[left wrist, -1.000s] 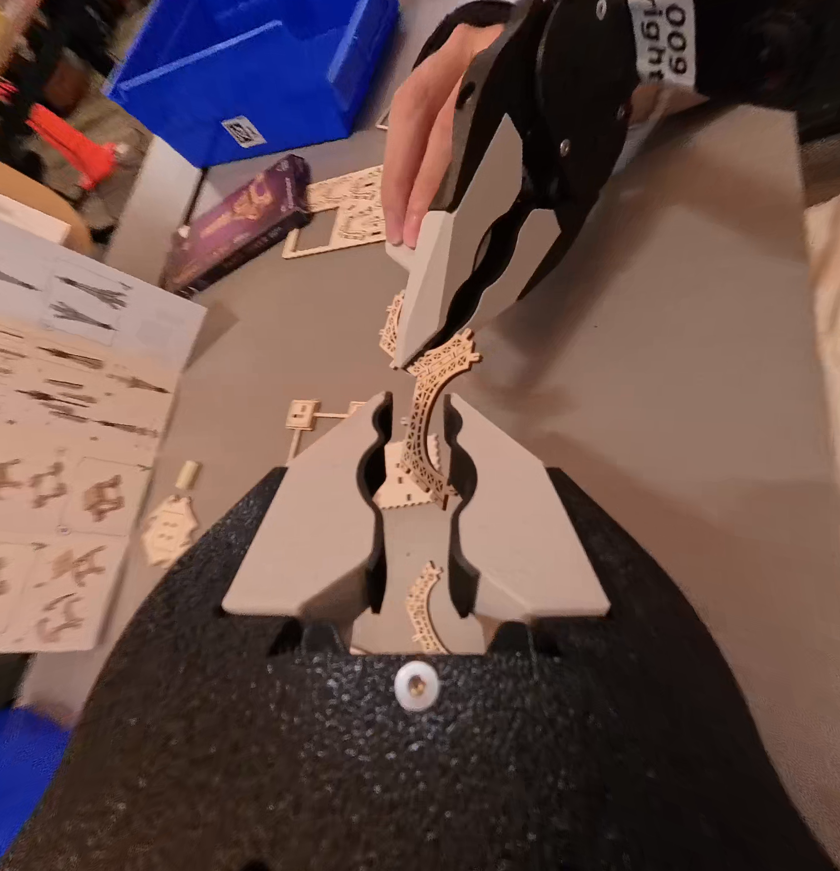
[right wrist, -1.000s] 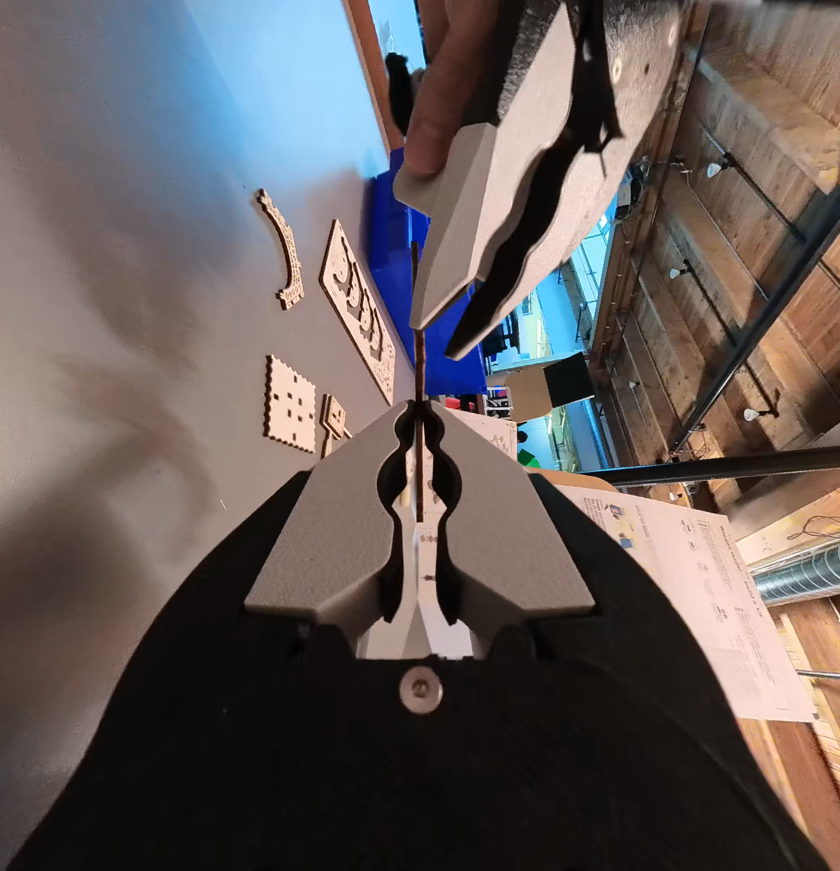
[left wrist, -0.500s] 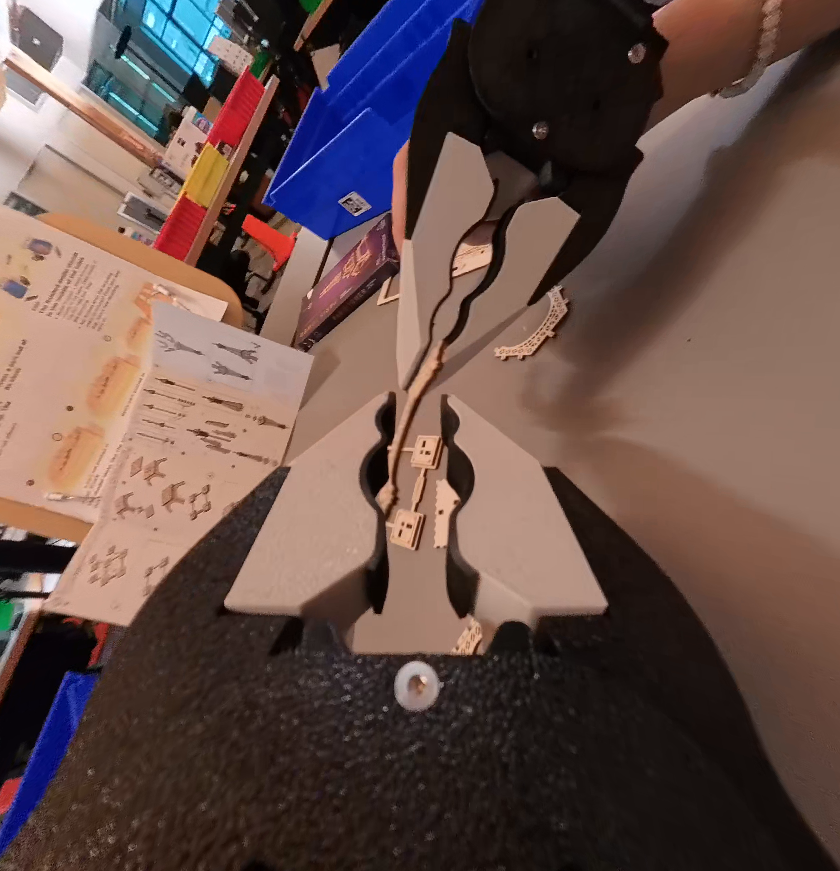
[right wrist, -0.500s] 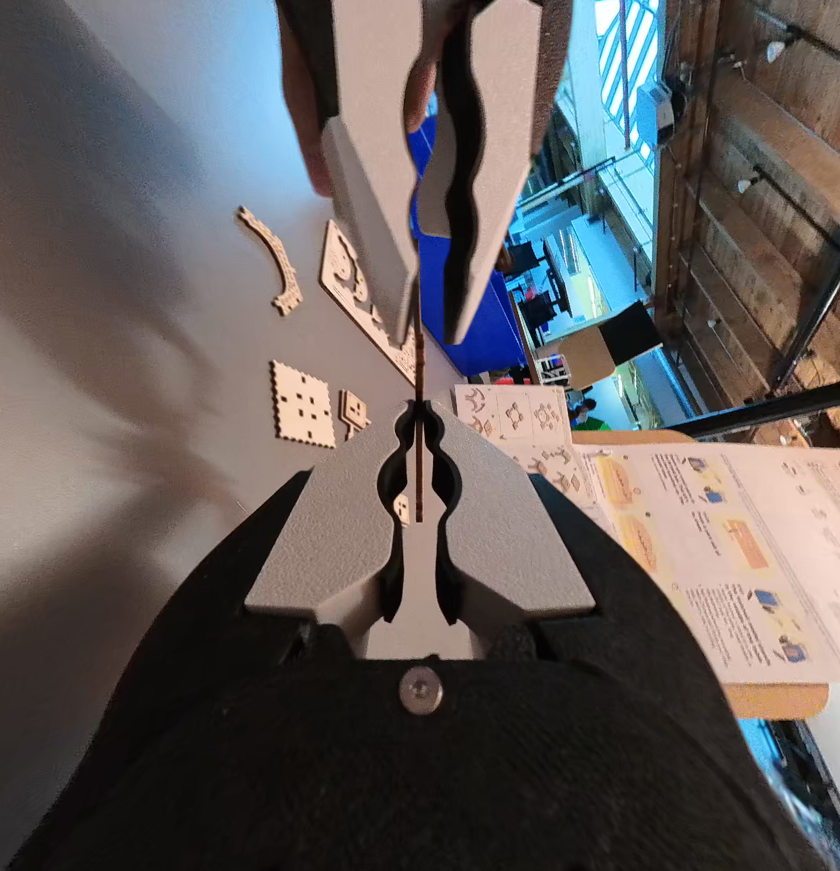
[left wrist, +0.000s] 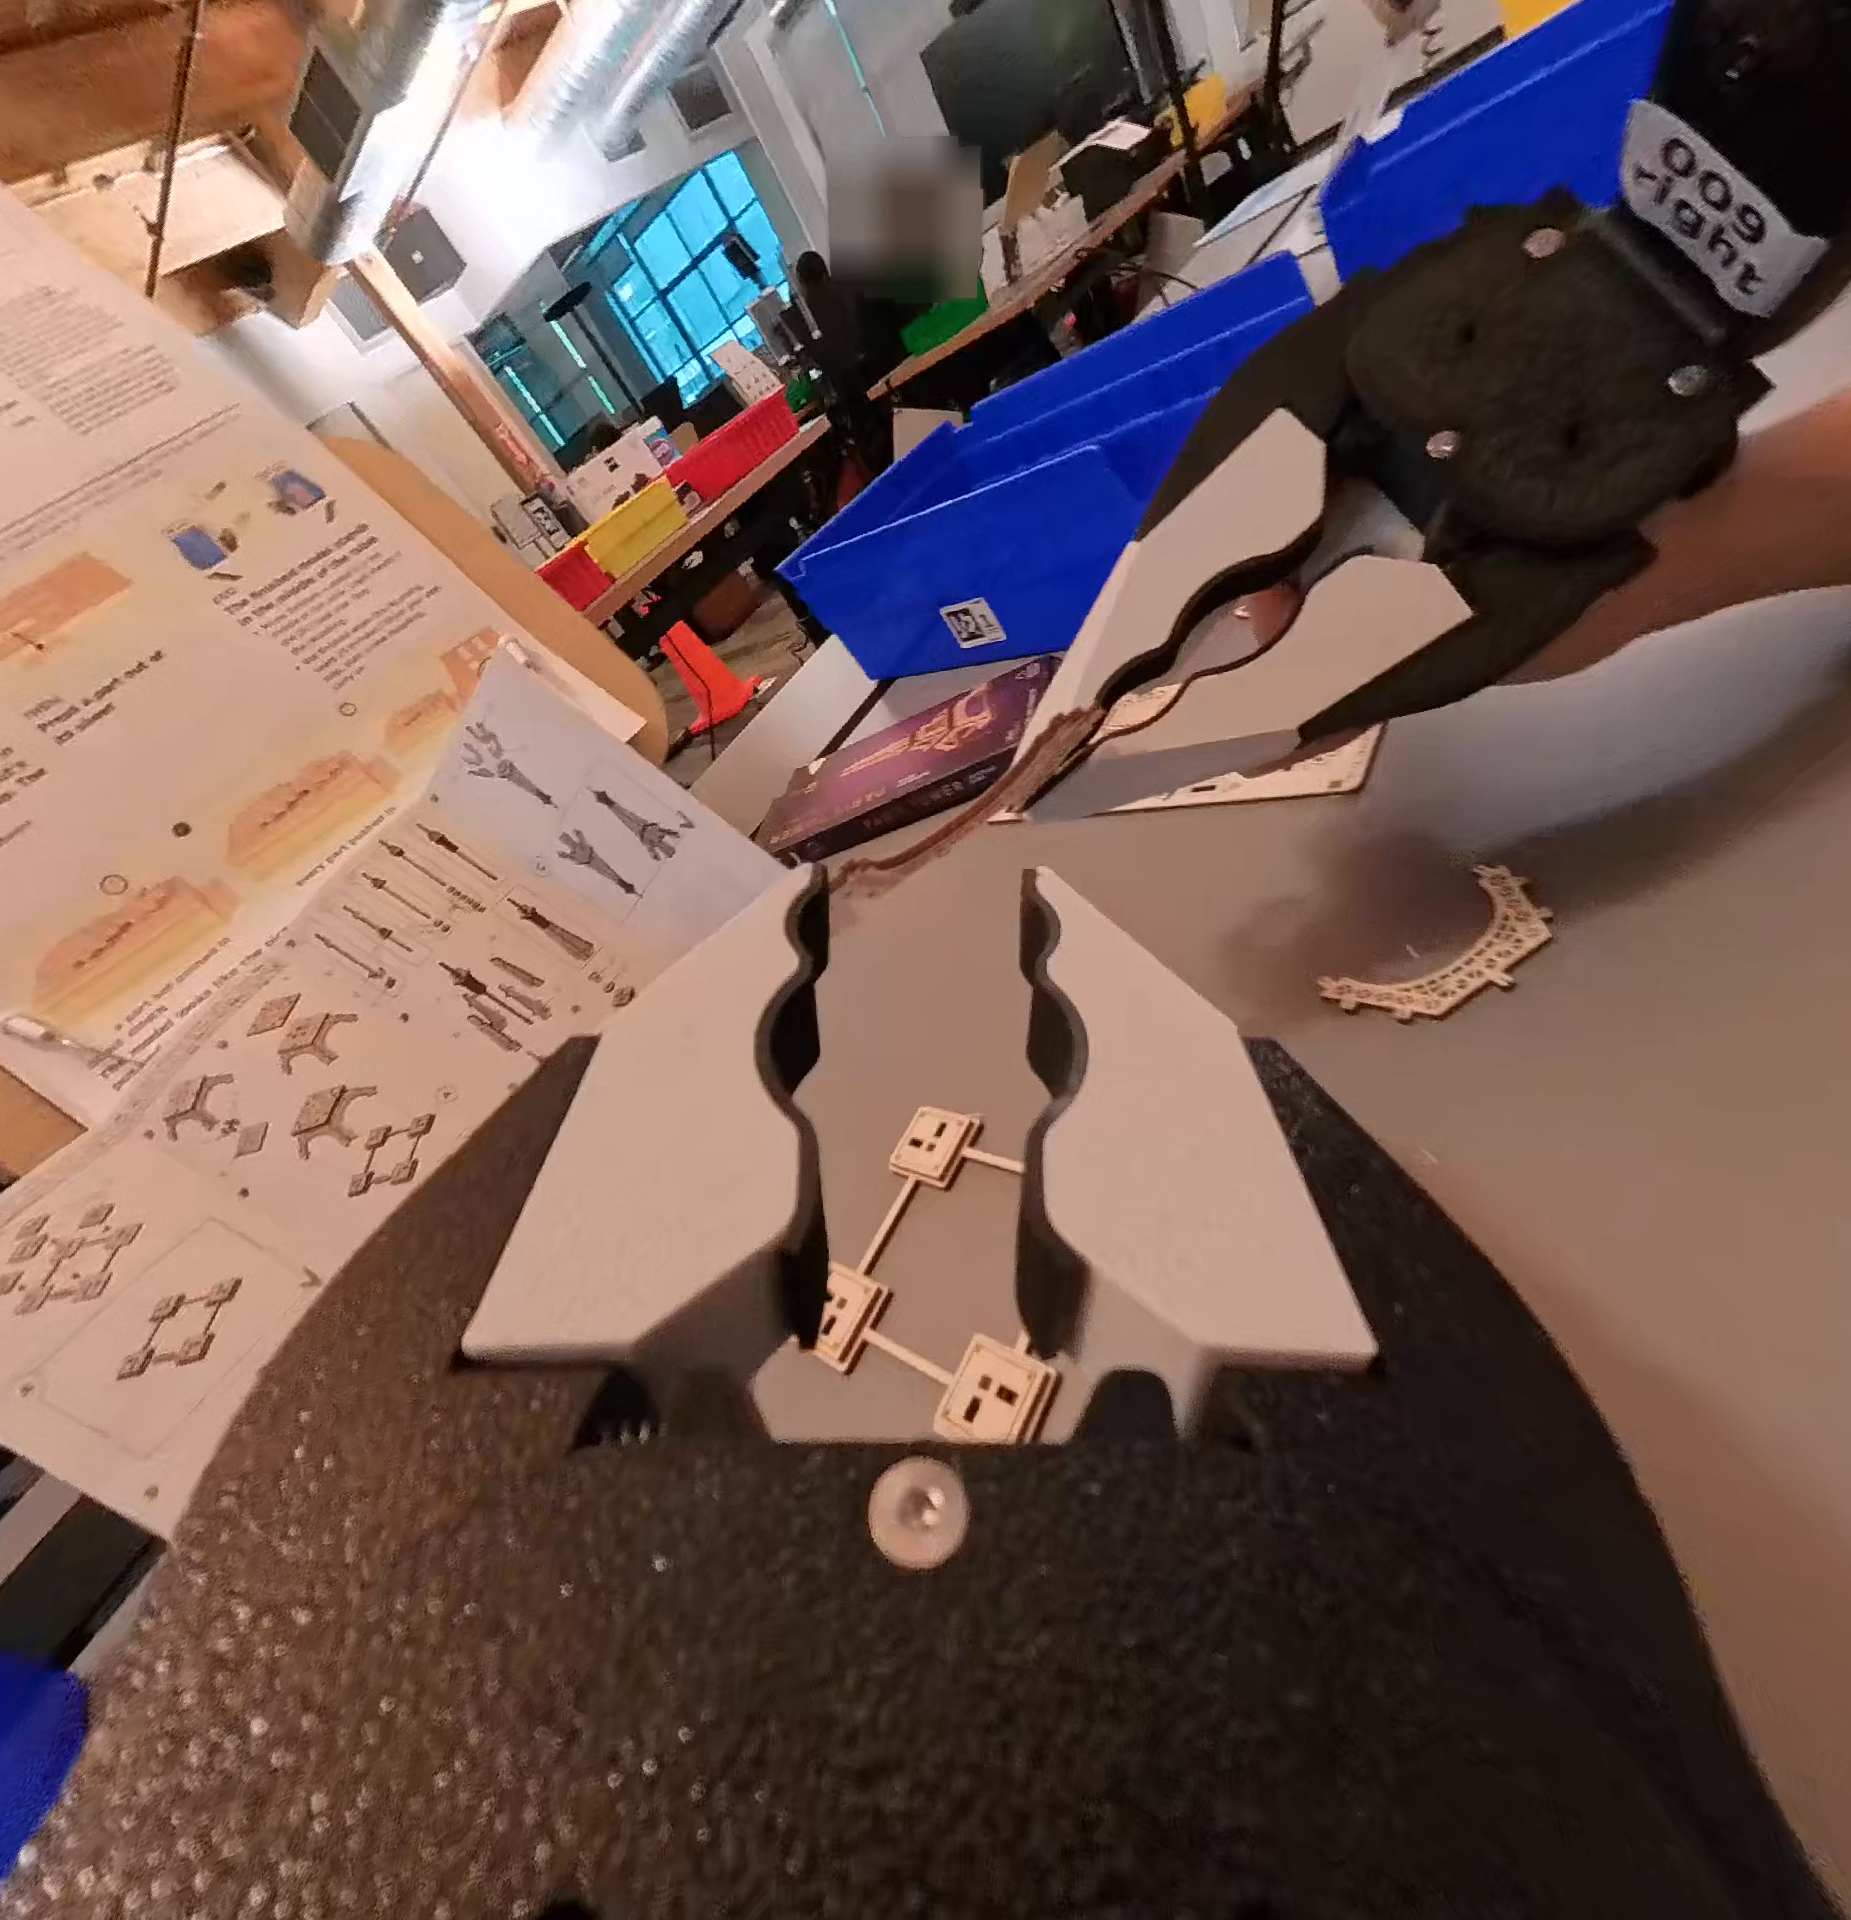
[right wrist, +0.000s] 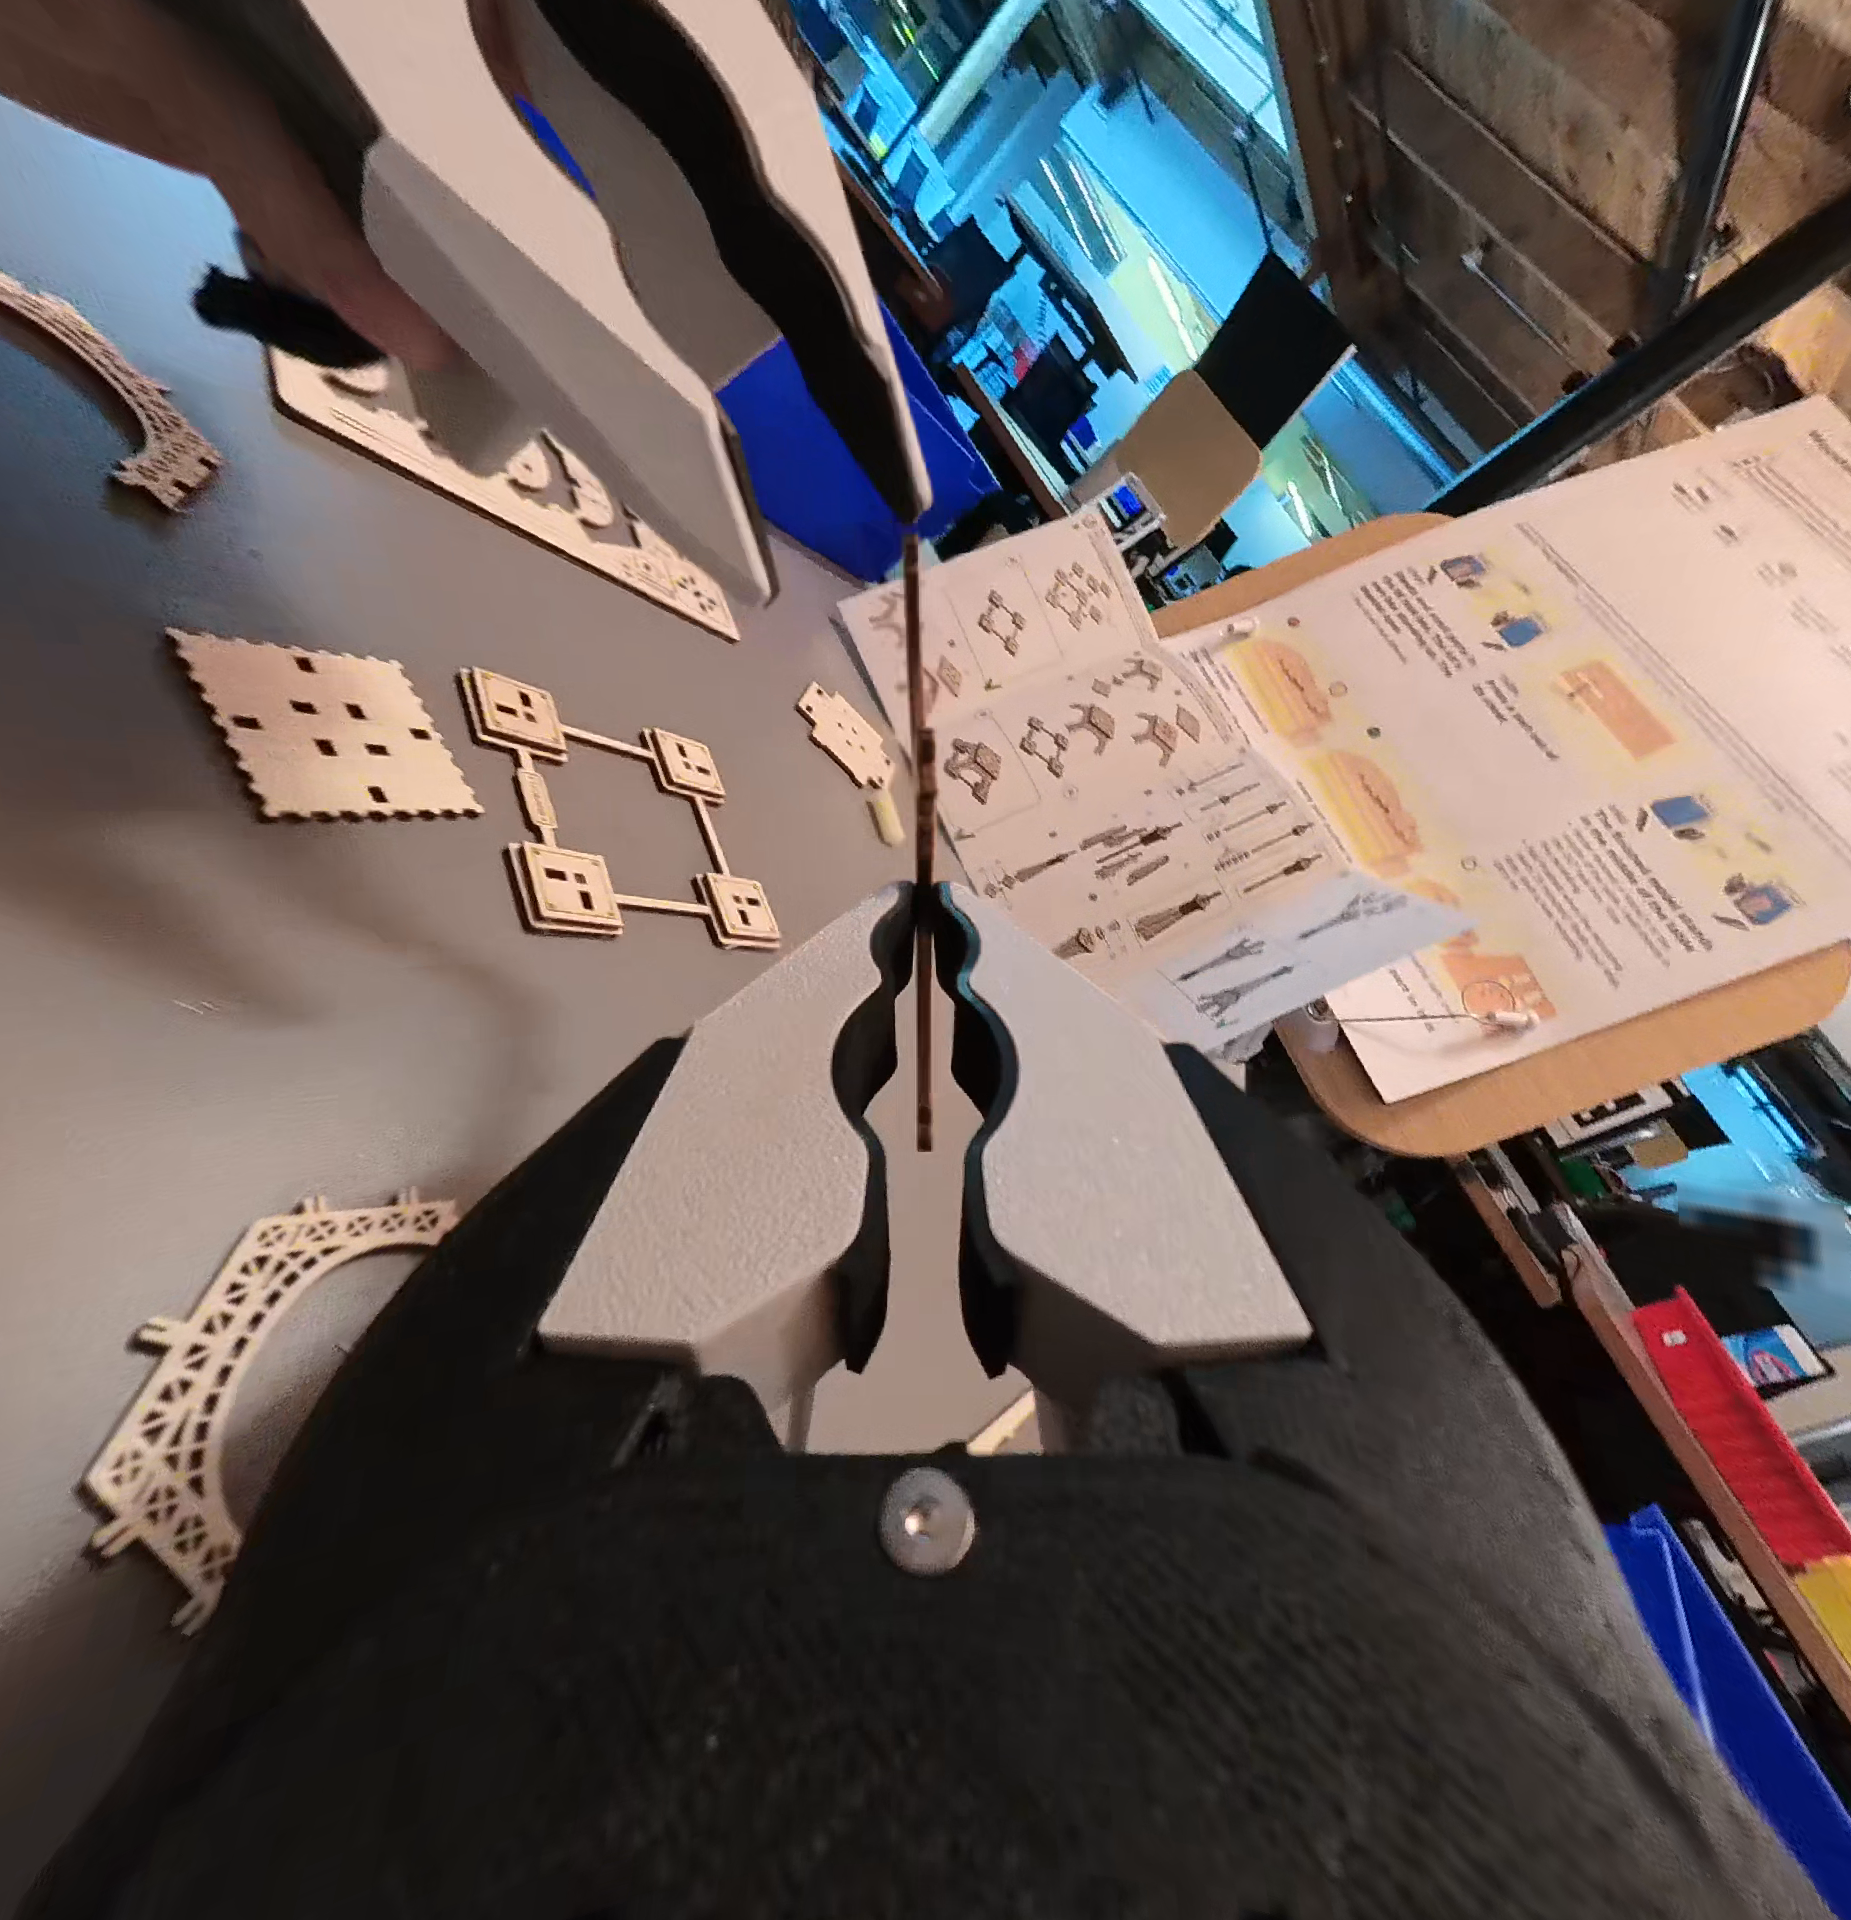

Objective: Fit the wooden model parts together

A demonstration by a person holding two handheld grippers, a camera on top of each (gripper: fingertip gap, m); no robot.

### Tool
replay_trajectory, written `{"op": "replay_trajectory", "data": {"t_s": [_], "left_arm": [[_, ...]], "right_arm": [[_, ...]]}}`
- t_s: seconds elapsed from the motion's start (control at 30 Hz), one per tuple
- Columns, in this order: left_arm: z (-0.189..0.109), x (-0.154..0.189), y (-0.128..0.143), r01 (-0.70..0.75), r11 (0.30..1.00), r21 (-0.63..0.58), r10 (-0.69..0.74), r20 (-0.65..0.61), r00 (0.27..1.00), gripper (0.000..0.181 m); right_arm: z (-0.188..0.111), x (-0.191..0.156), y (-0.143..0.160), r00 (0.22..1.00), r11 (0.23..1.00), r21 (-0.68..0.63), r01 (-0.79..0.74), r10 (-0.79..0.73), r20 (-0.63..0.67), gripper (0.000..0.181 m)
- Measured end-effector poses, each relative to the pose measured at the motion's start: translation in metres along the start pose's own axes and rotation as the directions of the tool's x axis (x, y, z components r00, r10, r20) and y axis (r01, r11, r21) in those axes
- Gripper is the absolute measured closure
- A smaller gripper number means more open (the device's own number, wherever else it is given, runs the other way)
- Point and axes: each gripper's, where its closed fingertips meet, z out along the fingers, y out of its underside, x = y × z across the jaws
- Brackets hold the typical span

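My right gripper (right wrist: 921, 896) is shut on a thin curved wooden lattice strip (right wrist: 919, 727), seen edge-on. In the left wrist view the right gripper (left wrist: 1056, 764) comes in from the upper right with the strip (left wrist: 952, 831) held out toward me. My left gripper (left wrist: 926, 883) is open and empty. The strip's free end lies at the tip of one of its fingers (left wrist: 812, 904), not between them. In the right wrist view the left gripper (right wrist: 827, 530) hangs at the top. A wooden square frame with four corner pads (left wrist: 931, 1148) lies on the grey table under the left fingers.
On the table lie a square plate with slots (right wrist: 318, 727), the frame (right wrist: 620, 810), two lattice arches (right wrist: 235, 1382) (right wrist: 90, 395), a parts sheet (right wrist: 505, 488) and small pieces (right wrist: 848, 738). Instruction sheets (left wrist: 277, 935), a purple box (left wrist: 900, 769) and blue bins (left wrist: 1004, 540) stand beyond.
My left jaws have opened wider and the strip no longer sits between them. The right gripper keeps hold of it. Both grippers have tilted and shifted, and the frame now shows under the left fingers.
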Motion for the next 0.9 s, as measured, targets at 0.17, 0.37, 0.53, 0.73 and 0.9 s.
{"op": "replay_trajectory", "data": {"t_s": [0.17,0.37,0.53,0.73,0.9], "left_arm": [[-0.009,-0.018,-0.01,-0.039,0.992,0.12,0.023,0.131,0.991,0.151],[-0.008,-0.003,0.009,-0.056,0.996,0.072,0.05,0.08,0.996,0.155],[-0.018,-0.01,0.001,-0.021,0.993,0.119,0.005,0.136,0.991,0.162],[-0.013,-0.005,0.009,-0.121,0.992,0.039,0.114,0.146,0.983,0.164],[-0.011,-0.002,0.009,-0.185,0.983,0.013,0.181,0.159,0.971,0.164]], "right_arm": [[0.002,0.001,0.006,0.999,0.999,-0.03,0.038,-0.038,-0.015,0.181],[0.002,0.002,0.009,0.998,0.997,-0.04,0.06,-0.061,-0.02,0.181],[0.001,-0.003,0.008,0.998,0.998,-0.029,0.063,-0.064,-0.012,0.181],[0.0,-0.008,0.008,0.987,0.987,-0.04,0.158,-0.158,-0.019,0.181],[-0.001,-0.009,0.007,0.982,0.981,-0.038,0.189,-0.19,-0.021,0.181]]}}
